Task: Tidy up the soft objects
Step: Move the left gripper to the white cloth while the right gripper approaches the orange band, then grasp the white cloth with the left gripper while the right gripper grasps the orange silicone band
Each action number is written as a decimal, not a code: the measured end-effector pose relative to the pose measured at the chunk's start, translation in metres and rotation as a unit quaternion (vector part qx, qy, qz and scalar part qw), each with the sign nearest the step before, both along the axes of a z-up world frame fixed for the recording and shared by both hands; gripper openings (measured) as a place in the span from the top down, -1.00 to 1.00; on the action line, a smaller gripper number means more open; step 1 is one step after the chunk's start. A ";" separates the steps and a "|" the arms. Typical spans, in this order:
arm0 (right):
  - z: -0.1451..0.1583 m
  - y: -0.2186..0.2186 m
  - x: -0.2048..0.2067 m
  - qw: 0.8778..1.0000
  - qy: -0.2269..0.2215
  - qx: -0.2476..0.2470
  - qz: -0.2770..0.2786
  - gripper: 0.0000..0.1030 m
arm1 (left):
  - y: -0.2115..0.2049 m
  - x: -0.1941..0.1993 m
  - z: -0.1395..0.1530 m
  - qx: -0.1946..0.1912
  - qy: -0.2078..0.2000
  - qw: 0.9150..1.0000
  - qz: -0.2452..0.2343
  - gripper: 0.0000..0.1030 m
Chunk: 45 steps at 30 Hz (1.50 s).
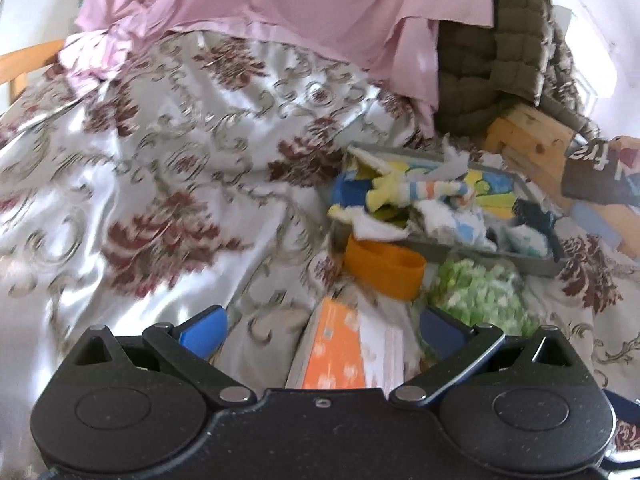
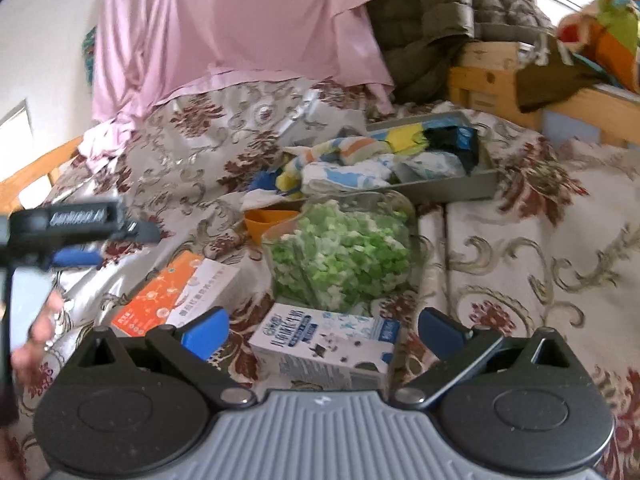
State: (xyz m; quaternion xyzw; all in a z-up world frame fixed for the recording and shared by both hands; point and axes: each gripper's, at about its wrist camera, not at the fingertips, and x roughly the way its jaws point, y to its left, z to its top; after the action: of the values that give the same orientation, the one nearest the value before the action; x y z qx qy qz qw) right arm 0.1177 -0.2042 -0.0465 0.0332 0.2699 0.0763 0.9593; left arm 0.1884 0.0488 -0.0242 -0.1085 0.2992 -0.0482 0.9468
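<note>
Ahead of the left gripper (image 1: 322,330), fingers spread and empty, an orange box (image 1: 334,354) lies on the bedspread (image 1: 160,184); soft toys (image 1: 400,192) fill the grey tray (image 1: 536,262). From the right wrist, the right gripper (image 2: 322,330), also spread, hovers over a milk carton (image 2: 324,344), the tray beyond a green bag (image 2: 344,258).

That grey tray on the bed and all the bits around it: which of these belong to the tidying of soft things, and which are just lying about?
Part of the job:
- grey tray
- striped soft toy
- folded white and blue cloths
- left gripper and right gripper, both open and empty

Just lying about:
- orange cup
- bag of green pieces
- orange and white box
- milk carton
- pink sheet
</note>
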 end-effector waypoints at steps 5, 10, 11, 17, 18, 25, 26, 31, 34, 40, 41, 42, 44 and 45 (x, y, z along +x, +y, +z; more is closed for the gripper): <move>0.006 0.015 0.019 0.999 -0.012 -0.033 0.038 -0.99 | 0.007 0.037 0.002 -0.035 -0.018 0.999 -0.023 -0.98; 0.010 0.030 0.050 0.996 -0.003 -0.061 0.071 -0.99 | 0.016 0.077 -0.008 -0.072 -0.027 0.996 -0.046 -0.98; 0.012 0.033 0.056 0.995 -0.001 -0.064 0.078 -0.99 | 0.019 0.086 -0.011 -0.085 -0.030 0.995 -0.051 -0.98; 0.025 0.054 0.100 0.982 0.006 -0.115 0.150 -0.99 | 0.033 0.136 -0.028 -0.159 -0.009 0.984 -0.083 -0.98; 0.025 0.059 0.109 0.978 0.013 -0.125 0.164 -0.99 | 0.034 0.145 -0.031 -0.170 0.001 0.982 -0.088 -0.98; 0.020 0.091 0.166 0.963 0.042 -0.173 0.202 -0.99 | 0.043 0.194 -0.060 -0.262 0.072 0.956 -0.113 -0.98; 0.017 0.096 0.174 0.960 0.050 -0.185 0.206 -0.99 | 0.043 0.198 -0.063 -0.268 0.078 0.953 -0.116 -0.97; 0.006 0.110 0.208 0.939 0.096 -0.239 0.227 -0.99 | 0.034 0.217 -0.075 -0.283 0.099 0.942 -0.150 -0.84; 0.004 0.113 0.226 0.932 0.126 -0.243 0.237 -0.99 | 0.030 0.227 -0.079 -0.287 0.112 0.937 -0.161 -0.72; -0.003 0.121 0.252 0.920 0.177 -0.243 0.250 -0.98 | 0.029 0.243 -0.088 -0.331 0.154 0.917 -0.163 -0.54; -0.005 0.122 0.256 0.919 0.188 -0.237 0.252 -0.98 | 0.030 0.245 -0.089 -0.334 0.157 0.915 -0.161 -0.52; -0.007 0.123 0.259 0.918 0.198 -0.232 0.254 -0.98 | 0.031 0.246 -0.091 -0.337 0.161 0.914 -0.160 -0.52; -0.010 0.124 0.264 0.916 0.209 -0.228 0.255 -0.98 | 0.030 0.248 -0.092 -0.337 0.169 0.913 -0.159 -0.44; -0.013 0.125 0.267 0.916 0.213 -0.228 0.253 -0.98 | 0.030 0.250 -0.092 -0.331 0.173 0.914 -0.158 -0.40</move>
State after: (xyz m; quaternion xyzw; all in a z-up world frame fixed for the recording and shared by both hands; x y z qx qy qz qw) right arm 0.3842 -0.0795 -0.0592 -0.2401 0.4777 0.2445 0.8090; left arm 0.4384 0.0784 -0.1162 -0.3739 0.4388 -0.2736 0.7699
